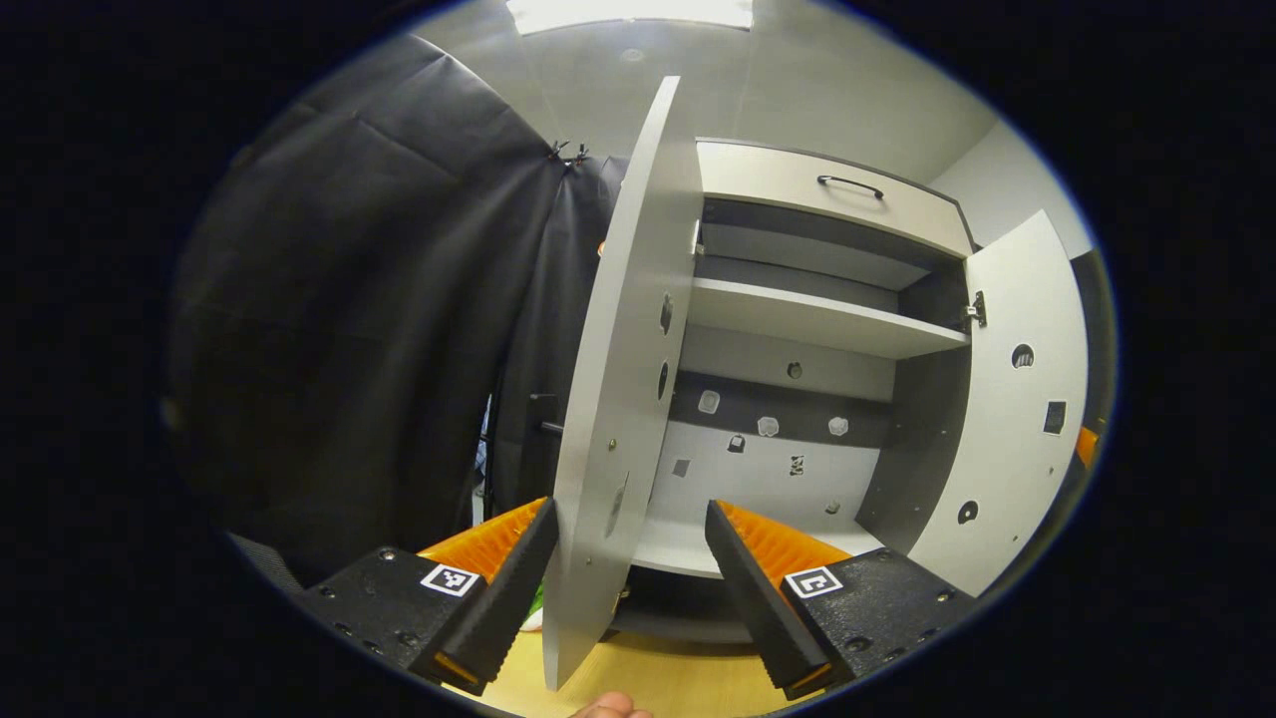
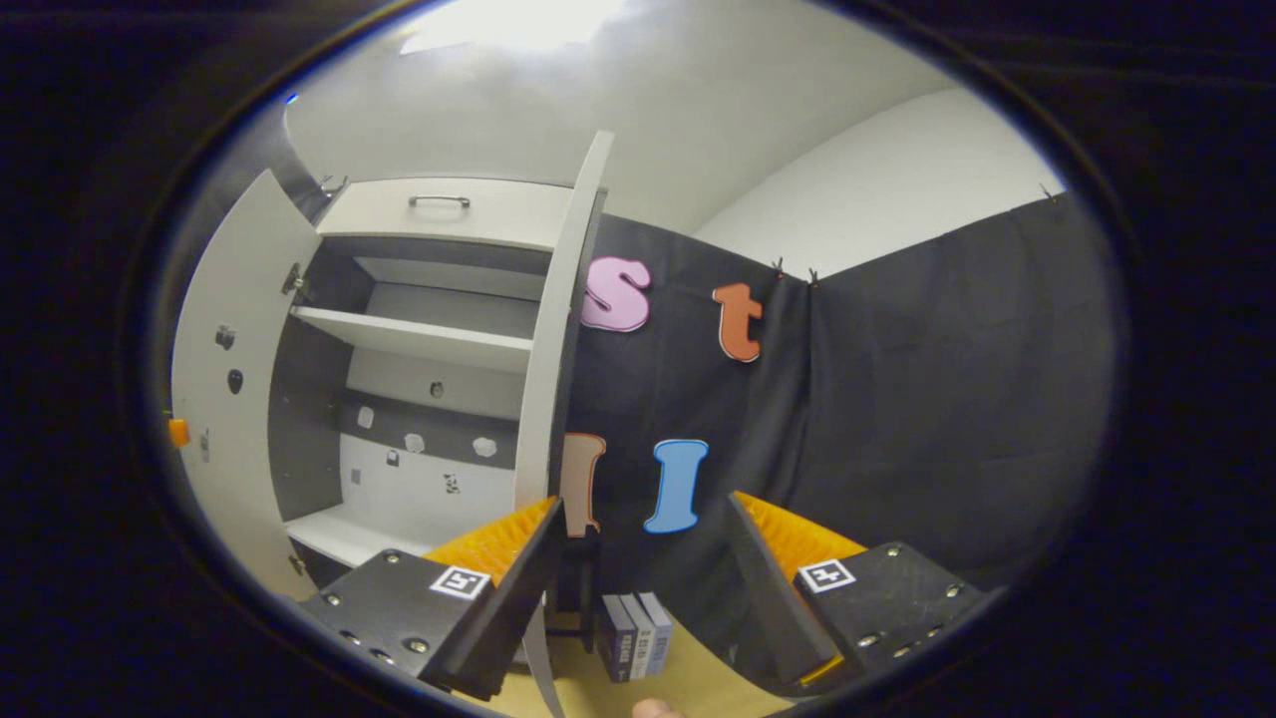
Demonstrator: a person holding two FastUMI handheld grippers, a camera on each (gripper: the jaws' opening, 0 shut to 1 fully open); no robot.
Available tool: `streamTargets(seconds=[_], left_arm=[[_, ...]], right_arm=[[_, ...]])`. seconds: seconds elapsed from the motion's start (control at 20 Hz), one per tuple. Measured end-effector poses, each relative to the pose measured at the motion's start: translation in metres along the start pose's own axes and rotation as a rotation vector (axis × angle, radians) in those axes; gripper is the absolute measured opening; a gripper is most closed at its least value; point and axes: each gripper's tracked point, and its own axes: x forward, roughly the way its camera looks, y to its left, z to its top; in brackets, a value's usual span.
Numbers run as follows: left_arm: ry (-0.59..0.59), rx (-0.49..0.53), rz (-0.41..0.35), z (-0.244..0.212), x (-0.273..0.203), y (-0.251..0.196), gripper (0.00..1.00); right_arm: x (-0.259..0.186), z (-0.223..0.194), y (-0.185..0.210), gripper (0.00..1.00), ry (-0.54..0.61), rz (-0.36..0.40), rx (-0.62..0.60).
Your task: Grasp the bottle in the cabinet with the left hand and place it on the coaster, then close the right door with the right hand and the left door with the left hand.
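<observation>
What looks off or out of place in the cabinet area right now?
Nothing looks damaged, spilled or askew. Both cabinet doors stand wide open: the left door edge-on between the open left gripper fingers, the right door beside the open right gripper. The shelves look bare and level.

Black screwed claw [image 1: 630, 578] bodies, square tag markings.

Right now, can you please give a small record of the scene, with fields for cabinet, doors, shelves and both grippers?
cabinet: pale, with a drawer on top
left door: open, edge-on between the left gripper's open fingers
right door: open, beside the open right gripper
shelves: no bottle seen on them
table: wooden
</observation>
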Motion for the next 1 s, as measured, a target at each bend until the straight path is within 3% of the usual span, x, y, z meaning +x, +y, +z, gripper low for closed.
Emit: streamTargets(seconds=[0.1,0.15,0.2,0.25,0.35,0.4,0.45,0.55,0.6,1.0], left_arm=[[-0.002,0.001,0.001,0.0,0.0,0.0,0.91],[-0.002,0.006,-0.001,0.0,0.0,-0.001,0.95],[-0.002,0.012,-0.002,-0.001,0.0,0.0,0.91],[-0.002,0.017,-0.001,0.0,0.0,0.0,0.95],[-0.004,0.021,0.002,0.001,-0.001,0.001,0.95],[-0.003,0.021,0.004,0.001,0.0,0.001,0.91],[-0.003,0.02,0.006,0.002,0.001,0.001,0.95],[-0.004,0.021,0.007,0.002,0.0,0.002,0.91],[-0.004,0.023,0.008,0.002,-0.001,0.003,0.95],[-0.002,0.024,0.023,0.003,0.0,0.01,0.95]], right_arm=[[0.0,-0.001,0.0,0.97,0.005,0.007,0.018],[0.001,-0.001,0.0,0.97,0.005,0.008,0.023],[0.001,-0.001,0.001,0.96,0.004,0.011,0.024],[0.0,-0.001,0.003,0.97,0.002,0.013,0.023],[-0.001,-0.001,0.005,0.96,-0.001,0.017,0.024],[0.0,0.0,0.006,0.96,-0.001,0.02,0.029],[-0.001,-0.001,0.008,0.96,-0.001,0.023,0.034],[-0.002,-0.001,0.012,0.96,0.001,0.032,0.045],[-0.002,-0.001,0.015,0.96,0.001,0.039,0.048],[-0.005,0.002,0.059,0.97,0.003,0.143,0.077]])
